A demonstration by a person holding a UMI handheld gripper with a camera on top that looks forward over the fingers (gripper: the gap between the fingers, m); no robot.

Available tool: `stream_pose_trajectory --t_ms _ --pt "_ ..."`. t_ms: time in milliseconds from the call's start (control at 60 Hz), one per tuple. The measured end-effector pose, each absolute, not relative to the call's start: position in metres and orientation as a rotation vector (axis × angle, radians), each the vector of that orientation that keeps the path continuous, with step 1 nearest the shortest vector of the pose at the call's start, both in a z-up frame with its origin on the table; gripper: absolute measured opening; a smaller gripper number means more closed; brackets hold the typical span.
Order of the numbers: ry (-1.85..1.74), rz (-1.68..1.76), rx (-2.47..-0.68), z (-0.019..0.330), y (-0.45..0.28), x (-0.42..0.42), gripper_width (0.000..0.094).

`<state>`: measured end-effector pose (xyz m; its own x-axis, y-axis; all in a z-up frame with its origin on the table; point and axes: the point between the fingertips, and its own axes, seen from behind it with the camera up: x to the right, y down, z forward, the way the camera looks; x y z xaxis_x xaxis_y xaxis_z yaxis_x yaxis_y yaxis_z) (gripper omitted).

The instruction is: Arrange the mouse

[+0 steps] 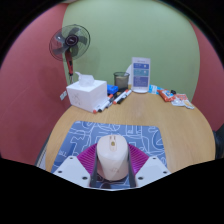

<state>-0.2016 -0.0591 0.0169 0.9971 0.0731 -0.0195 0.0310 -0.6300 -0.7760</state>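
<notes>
Round wooden table (150, 112) — patterned mat (105, 133) at lower centre. Pink mouse (112, 160) pinched between the gripper (112, 172) pads. Fan (70, 44), white box (87, 92) upper left — green wall behind.

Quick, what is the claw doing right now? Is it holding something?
Claw: closed on the mouse, with a finger pressing on each side, above the mat.
</notes>
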Motion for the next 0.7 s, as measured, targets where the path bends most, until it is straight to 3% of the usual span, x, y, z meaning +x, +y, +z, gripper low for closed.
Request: stream_pose_trajectory --t_ms 133,233,300,533,700 --pt "-0.051 0.039 -2.295 -0.004 -0.061 -0.2 0.0561" --pt "-0.065 -0.017 -2.281 0.018 -0.068 -0.197 0.0863" --pt "-0.042 -0.031 -2.274 0.042 -0.08 -0.195 0.0819" --pt "-0.021 -0.08 -2.222 0.14 -0.147 -0.204 0.0842" --pt "-0.031 -0.102 -2.18 0.185 -0.206 -0.214 0.0841"
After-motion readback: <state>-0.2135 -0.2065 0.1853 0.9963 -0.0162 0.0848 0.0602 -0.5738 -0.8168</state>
